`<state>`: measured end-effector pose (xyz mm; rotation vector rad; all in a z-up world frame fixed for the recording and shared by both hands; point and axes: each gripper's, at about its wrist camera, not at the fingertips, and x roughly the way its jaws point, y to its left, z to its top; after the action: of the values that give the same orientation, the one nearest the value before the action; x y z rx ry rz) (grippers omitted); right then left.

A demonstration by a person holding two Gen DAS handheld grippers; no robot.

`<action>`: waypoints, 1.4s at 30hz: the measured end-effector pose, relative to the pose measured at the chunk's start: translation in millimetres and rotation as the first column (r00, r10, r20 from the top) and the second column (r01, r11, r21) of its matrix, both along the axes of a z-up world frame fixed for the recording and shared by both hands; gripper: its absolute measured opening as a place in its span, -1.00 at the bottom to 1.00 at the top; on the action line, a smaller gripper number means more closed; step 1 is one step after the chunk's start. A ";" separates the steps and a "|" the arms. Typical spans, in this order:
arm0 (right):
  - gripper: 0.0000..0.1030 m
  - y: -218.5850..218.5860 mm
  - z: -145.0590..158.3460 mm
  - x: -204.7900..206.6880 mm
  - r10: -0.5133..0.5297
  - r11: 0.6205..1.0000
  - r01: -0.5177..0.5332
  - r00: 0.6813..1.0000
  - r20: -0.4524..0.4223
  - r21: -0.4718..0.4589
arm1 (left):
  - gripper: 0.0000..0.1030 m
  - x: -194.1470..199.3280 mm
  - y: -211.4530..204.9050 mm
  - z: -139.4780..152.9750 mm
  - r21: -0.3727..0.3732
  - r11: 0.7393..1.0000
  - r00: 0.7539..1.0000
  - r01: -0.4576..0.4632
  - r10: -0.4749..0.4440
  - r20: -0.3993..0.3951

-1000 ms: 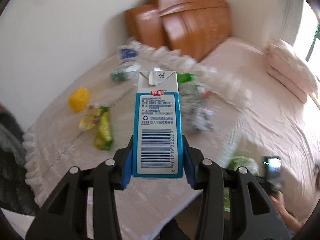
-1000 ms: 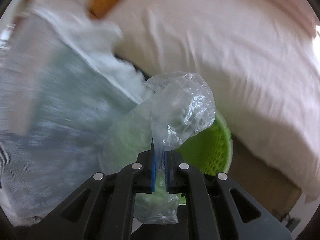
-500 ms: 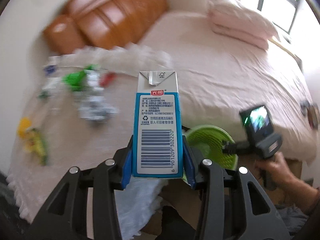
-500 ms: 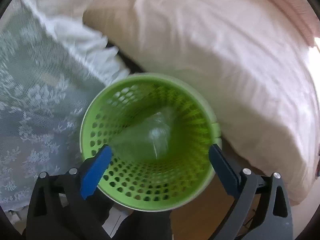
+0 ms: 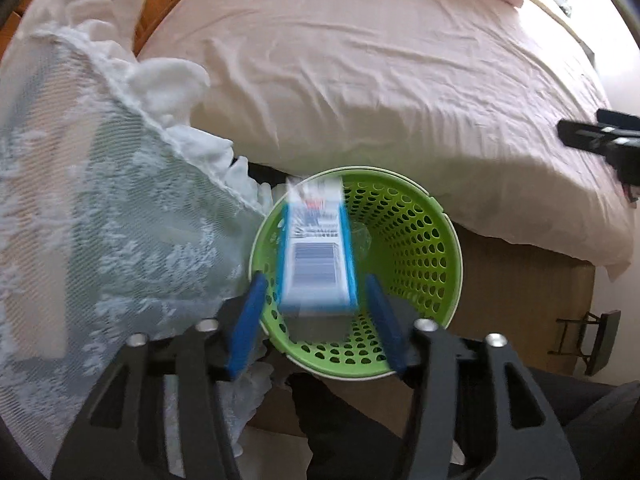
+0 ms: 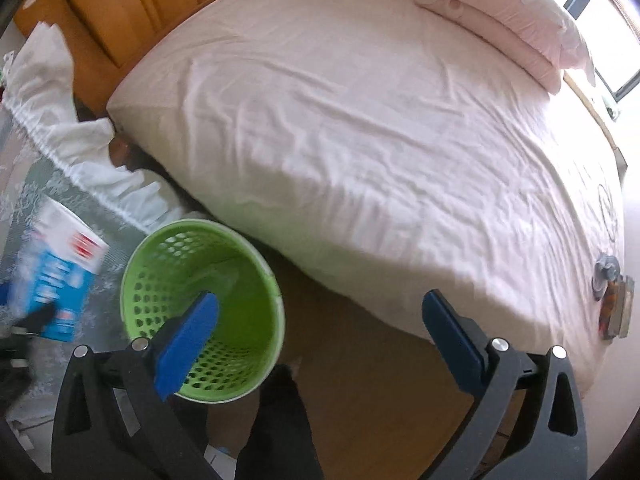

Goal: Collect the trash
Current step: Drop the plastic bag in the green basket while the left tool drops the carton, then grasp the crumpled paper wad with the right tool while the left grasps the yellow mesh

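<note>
Your left hand-held gripper (image 5: 316, 316), jaws just opened and clear of the milk carton (image 5: 316, 252), points straight down over the green basket (image 5: 436, 240), so the carton, long axis vertical, drops in while your right hand-held gripper (image 6: 320, 344) gapes empty.

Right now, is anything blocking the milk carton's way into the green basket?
Nothing visible does. The milk carton hangs over the green basket mouth, between the left gripper pads, whose jaws have just been opening. Only a clear bag lies inside.

Milk carton (image 5: 316, 256) btwn parted left gripper (image 5: 316, 320) pads, over green basket (image 5: 416, 240).
</note>
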<state>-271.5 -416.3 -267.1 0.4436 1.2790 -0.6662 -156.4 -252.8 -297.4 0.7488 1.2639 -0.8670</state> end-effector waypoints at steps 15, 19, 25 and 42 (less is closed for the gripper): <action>0.96 14.0 45.9 37.5 0.118 0.992 -0.111 0.984 0.135 -0.060 | 0.78 29.7 7.4 135.5 -0.208 0.972 0.972 -0.106 0.145 0.184; 0.96 32.7 87.4 59.5 0.167 0.984 -0.147 0.958 0.231 -0.102 | 0.86 43.8 36.1 198.5 -0.288 0.944 0.934 -0.161 0.240 0.266; 0.96 67.0 152.5 97.1 0.256 0.965 -0.210 0.892 0.372 -0.160 | 0.86 70.0 96.8 266.5 -0.373 0.883 0.847 -0.285 0.414 0.332; 0.96 188.1 210.4 204.3 0.473 0.879 -0.435 0.746 0.469 -0.194 | 0.86 136.5 267.3 292.2 -0.409 0.658 0.590 -0.632 0.751 0.297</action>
<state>-67.2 -228.2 -56.7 0.2045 0.8042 -0.1521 -19.9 14.6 -5.2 0.1514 0.8741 -0.1622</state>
